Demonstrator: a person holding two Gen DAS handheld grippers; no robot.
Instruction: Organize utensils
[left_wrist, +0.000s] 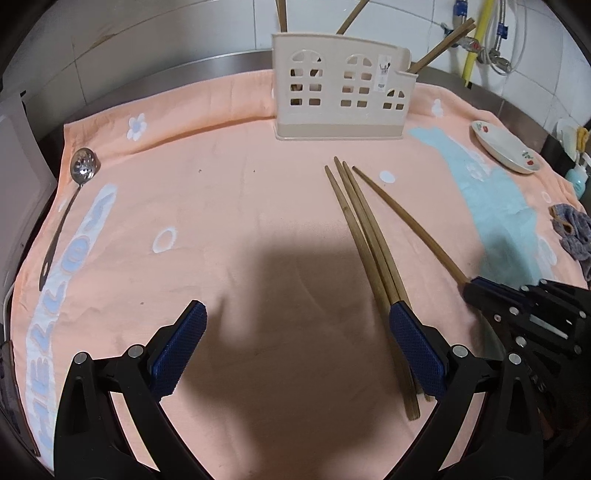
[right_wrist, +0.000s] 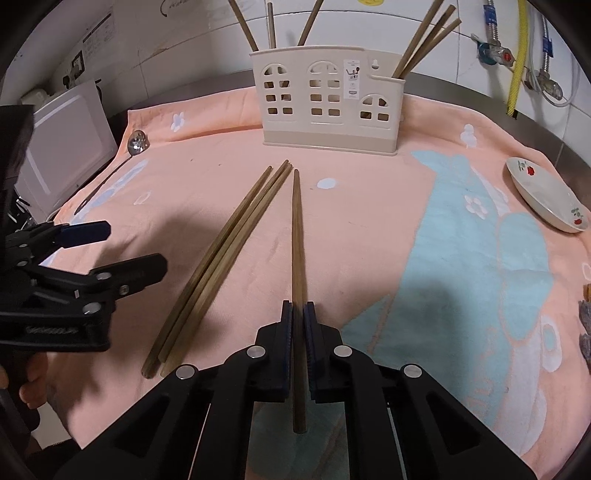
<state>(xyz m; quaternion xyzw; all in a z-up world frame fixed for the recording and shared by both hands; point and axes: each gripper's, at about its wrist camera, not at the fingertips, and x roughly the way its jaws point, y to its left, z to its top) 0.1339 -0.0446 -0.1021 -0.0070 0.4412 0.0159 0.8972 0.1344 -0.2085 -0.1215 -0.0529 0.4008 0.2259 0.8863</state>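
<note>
My right gripper (right_wrist: 298, 308) is shut on one wooden chopstick (right_wrist: 296, 236) that points toward the beige utensil holder (right_wrist: 328, 107); it also shows in the left wrist view (left_wrist: 410, 221), held by the right gripper (left_wrist: 471, 286). Three more chopsticks (right_wrist: 225, 251) lie together on the towel just left of it, seen in the left wrist view (left_wrist: 365, 236) too. My left gripper (left_wrist: 297, 325) is open and empty above the towel; its right finger (left_wrist: 413, 339) is beside the three chopsticks. The holder (left_wrist: 340, 92) has several chopsticks standing in it. A slotted metal spoon (left_wrist: 79, 173) lies far left.
An orange towel (left_wrist: 240, 206) covers the counter. A white dish (right_wrist: 546, 195) with red flowers sits at the right edge, also in the left wrist view (left_wrist: 506, 147). A grey cloth (left_wrist: 572, 232) lies right. A white appliance (right_wrist: 66, 147) stands left. Pipes (right_wrist: 517, 55) run on the tiled wall.
</note>
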